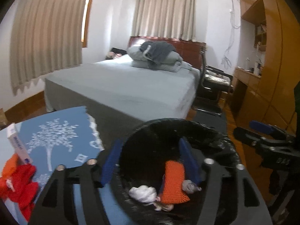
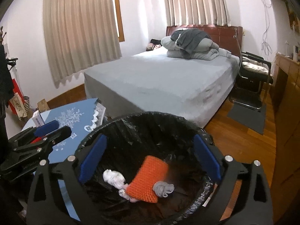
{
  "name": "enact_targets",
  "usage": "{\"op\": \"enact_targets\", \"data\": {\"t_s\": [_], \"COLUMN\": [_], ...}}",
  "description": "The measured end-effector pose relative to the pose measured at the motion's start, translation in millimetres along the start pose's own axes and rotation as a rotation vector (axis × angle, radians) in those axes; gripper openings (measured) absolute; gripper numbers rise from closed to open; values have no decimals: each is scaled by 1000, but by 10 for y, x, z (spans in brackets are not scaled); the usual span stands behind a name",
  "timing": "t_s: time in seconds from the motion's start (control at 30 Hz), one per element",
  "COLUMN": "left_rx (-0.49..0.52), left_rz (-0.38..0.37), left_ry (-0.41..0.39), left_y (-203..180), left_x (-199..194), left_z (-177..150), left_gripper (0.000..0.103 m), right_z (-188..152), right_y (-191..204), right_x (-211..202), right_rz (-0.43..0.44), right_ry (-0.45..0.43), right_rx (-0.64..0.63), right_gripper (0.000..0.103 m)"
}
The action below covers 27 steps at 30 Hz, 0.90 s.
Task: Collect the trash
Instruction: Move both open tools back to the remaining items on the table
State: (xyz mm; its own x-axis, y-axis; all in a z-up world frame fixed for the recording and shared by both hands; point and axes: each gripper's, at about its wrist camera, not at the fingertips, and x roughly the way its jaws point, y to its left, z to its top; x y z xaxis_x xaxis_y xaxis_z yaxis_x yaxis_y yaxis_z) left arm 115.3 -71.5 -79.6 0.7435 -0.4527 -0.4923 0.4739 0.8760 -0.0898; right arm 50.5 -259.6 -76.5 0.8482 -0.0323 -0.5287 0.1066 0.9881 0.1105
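Both claws spread wide and empty over the lined trash bin.

At left, red cloth [image 1: 20,187] and a white box [image 1: 17,146] lie on the blue tree-print table [image 1: 61,131]. The left claw [image 1: 150,163] hangs wide over the black-lined bin [image 2: 146,120], the right claw [image 2: 150,161] likewise. Inside the bin lie a crumpled white tissue [image 2: 113,177], an orange knitted piece [image 2: 150,178] and a grey wad [image 2: 163,188], the wad resting on the orange piece. Behind stands the bed [image 2: 159,78].
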Motion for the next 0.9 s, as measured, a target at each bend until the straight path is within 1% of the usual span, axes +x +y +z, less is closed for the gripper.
{"op": "enact_targets", "data": {"t_s": [0.07, 0.13, 0.27, 0.47, 0.7, 0.9], "left_rx": [-7, -16, -27, -64, -115, -159], "left_rz": [25, 65, 134, 236, 372, 492], "left_ry": [-8, -18, -31, -44, -48, -45], "left_y": [89, 200, 390, 758, 1237, 1680], "left_x": [-62, -141, -287, -536, -822, -1045], "left_z": [-2, -5, -32, -129, -297, -453], "left_gripper": [76, 82, 87, 90, 90, 90], "right_z": [6, 19, 21, 21, 31, 13], "right_y": [60, 123, 339, 787, 1353, 1743], "right_x": [3, 16, 58, 215, 398, 513], "right_rz": [11, 24, 61, 134, 218, 267], "right_ry": [0, 3, 12, 34, 50, 62], "right_rx": [-3, -13, -35, -69, -126, -173], "right_gripper": [97, 97, 97, 97, 97, 97]}}
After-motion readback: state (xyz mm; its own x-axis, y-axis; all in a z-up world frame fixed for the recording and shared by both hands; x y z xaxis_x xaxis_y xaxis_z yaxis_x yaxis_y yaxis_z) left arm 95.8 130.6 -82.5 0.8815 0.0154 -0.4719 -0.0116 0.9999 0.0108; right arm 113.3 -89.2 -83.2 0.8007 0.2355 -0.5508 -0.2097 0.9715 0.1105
